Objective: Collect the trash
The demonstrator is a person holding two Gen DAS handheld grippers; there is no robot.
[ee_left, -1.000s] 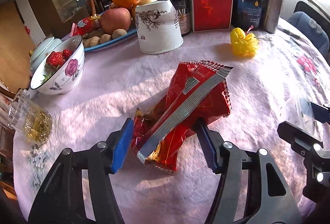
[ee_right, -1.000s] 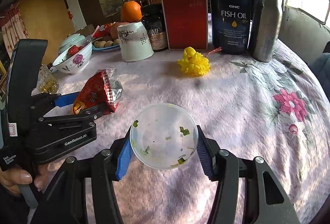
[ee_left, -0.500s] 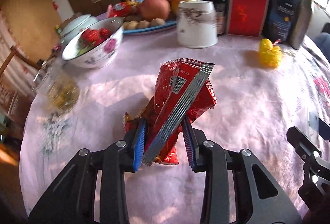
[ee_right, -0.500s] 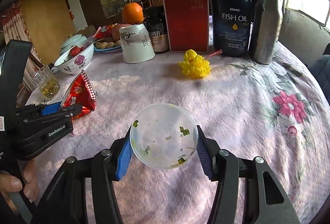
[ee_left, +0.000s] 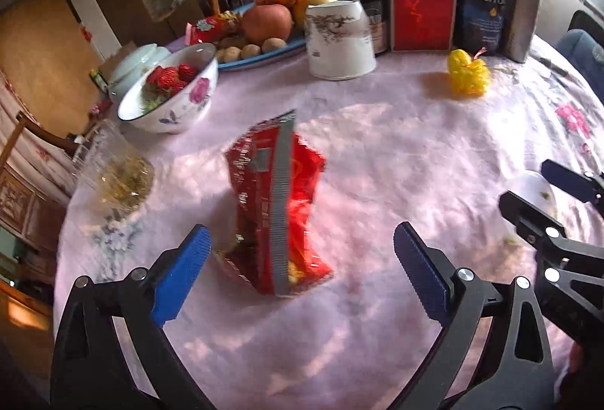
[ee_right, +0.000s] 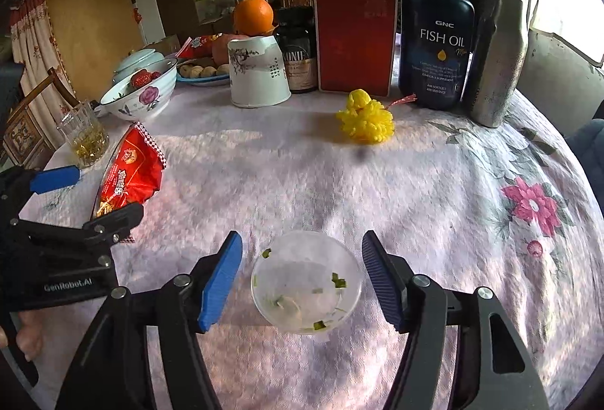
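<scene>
The left gripper (ee_left: 300,276) is opening, its jaws spread wide; the red wrapper (ee_left: 277,210) stands between the 2 blue pads (ee_left: 181,276) with clear gaps on both sides, its bottom on the pink cloth (ee_left: 377,153). The right gripper (ee_right: 302,281) is opening too: a clear plastic cup (ee_right: 306,283) flecked with green bits sits between its pads (ee_right: 221,283), free of both. In the right view the wrapper (ee_right: 130,176) lies just beside a glass (ee_right: 83,134), the left gripper (ee_right: 81,196) over its near end. A yellow net (ee_right: 364,123) lies farther back, before the fish oil bottle (ee_right: 436,40).
</scene>
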